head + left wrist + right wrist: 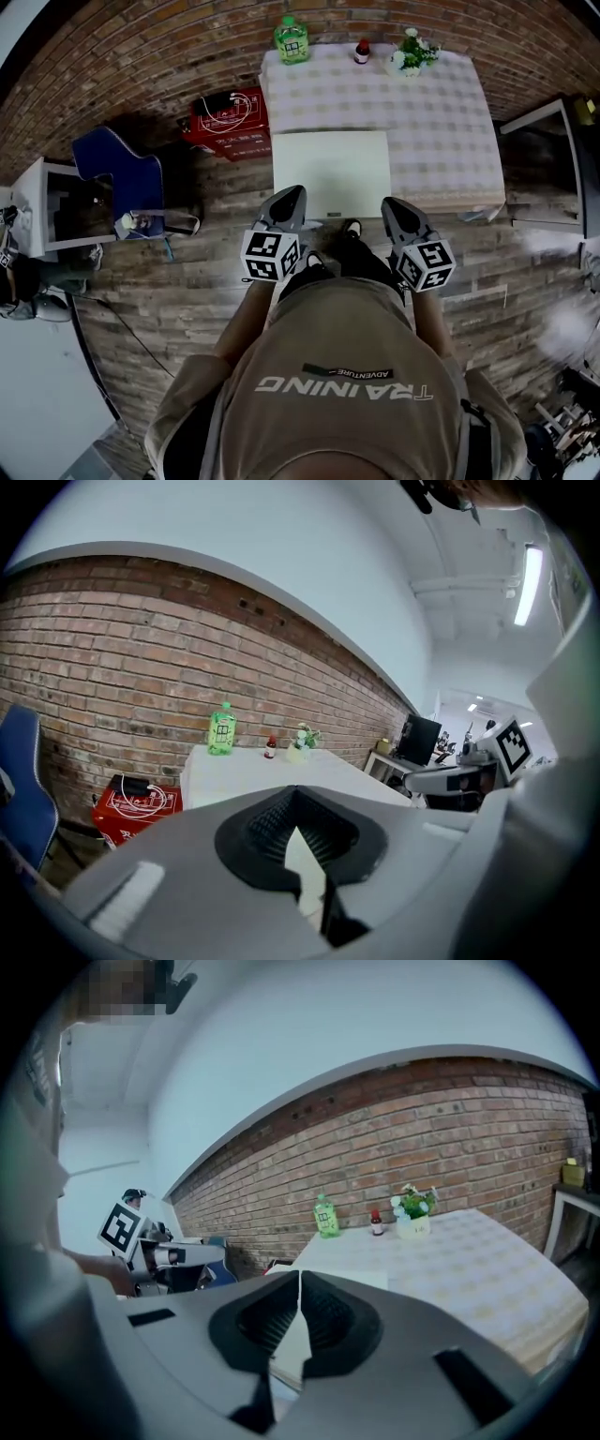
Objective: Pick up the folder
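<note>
**Now both grippers sit shut at the folder's near edge**

Right, we're looking steeply down at the table (441, 122) with its checked cloth. The folder (330, 169), pale and flat, lies at the near left corner of the table, its long side running along the near edge.

Our left gripper (292, 193) has its jaws pressed together with nothing between them. Its tip shows over the folder's near left corner, though we cannot tell whether it touches. Our right gripper (393, 204) is closed just the same and empty, with its tip just beside the folder's near right corner. Both gripper views show ribbed pads meeting in a thin line, with the pale folder visible beyond them.

Along the far edge of the table we have a green bottle (292, 39) at the left corner. A small red-capped bottle (362, 51) stands near the middle of that edge, and a little pot of flowers (411, 52) is just to its right. All three stand upright and well apart from the folder. Down on the floor, a red box (230, 120) sits beside the table's left edge.
</note>
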